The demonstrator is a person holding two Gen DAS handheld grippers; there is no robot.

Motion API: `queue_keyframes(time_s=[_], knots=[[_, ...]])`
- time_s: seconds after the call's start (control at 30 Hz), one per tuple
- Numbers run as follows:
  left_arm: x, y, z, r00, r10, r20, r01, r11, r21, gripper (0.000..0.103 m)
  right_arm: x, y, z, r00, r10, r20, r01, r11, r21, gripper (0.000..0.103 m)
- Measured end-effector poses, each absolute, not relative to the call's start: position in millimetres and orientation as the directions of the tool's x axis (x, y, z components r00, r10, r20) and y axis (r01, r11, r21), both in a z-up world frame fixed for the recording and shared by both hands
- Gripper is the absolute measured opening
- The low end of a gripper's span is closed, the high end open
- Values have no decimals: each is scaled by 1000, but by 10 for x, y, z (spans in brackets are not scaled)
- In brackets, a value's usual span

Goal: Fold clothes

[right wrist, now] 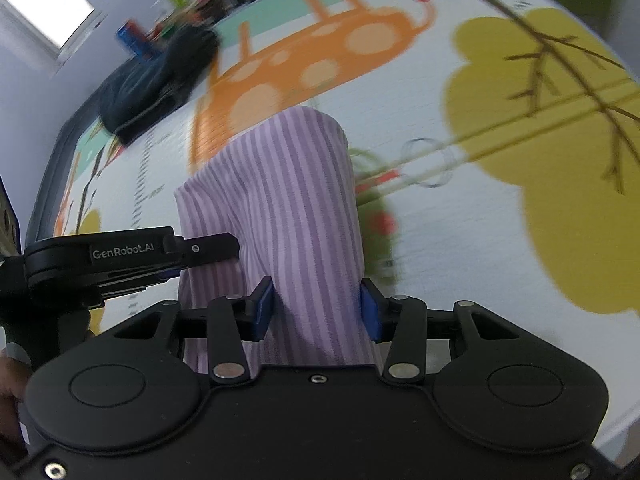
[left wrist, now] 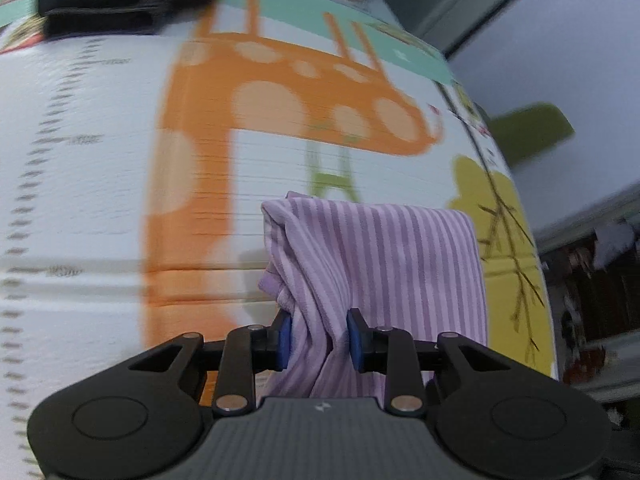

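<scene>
1. The left gripper (left wrist: pixel 318 338) has its blue-padded fingers (left wrist: pixel 284 340) drawn in on a bunched pleat of the lilac-and-white striped knit garment (left wrist: pixel 372 256); a narrow gap remains between the pads, and it is packed with cloth

2. The right gripper (right wrist: pixel 318 312) stands wider, its blue pads on either flank of a broader band of the same garment (right wrist: pixel 276 200); the cloth fills the span between them, so I judge it held, though more loosely than on the left

3. From each pair of fingers the garment runs straight ahead and away, its stripes lined up with the fingers, so its long axis lies along the reach of both grippers, not across them

4. In the right wrist view the left gripper (right wrist: pixel 208 250) comes in from the left and meets the cloth's left edge, just beside the right gripper's own hold (the two grips sit close together on the near end)

5. The far end, in both views, looks like a rounded fold edge, not a hem; the garment seems lifted off the printed foam play mat with the orange spotted animal (left wrist: pixel 100 160), which is blurred by motion

6. A dark heap of cloth (right wrist: pixel 156 80) lies well apart at the mat's far edge

7. Whether the striped piece is being doubled over or carried off already folded, the pictures do not settle
</scene>
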State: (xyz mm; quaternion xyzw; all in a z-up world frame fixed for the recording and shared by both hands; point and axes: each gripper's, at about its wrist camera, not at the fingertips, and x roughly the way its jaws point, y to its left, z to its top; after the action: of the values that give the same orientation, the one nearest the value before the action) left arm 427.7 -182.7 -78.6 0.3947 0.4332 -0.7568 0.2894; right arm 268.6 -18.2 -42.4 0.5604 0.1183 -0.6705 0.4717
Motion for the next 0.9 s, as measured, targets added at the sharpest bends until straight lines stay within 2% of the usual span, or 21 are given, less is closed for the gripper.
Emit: queue_keyframes(time_s=[0.6,0.9], knots=[[2527,-1112,-808,-503,43,-863,603,-698,-386,30,1351,907,-494,-84,-469,-879,571,-746,344,42],[2014,-847,-872,-478,75,-875,541,-760,-361,30,931,1268,-590,-115,-441,-890,495,-802,334,42]])
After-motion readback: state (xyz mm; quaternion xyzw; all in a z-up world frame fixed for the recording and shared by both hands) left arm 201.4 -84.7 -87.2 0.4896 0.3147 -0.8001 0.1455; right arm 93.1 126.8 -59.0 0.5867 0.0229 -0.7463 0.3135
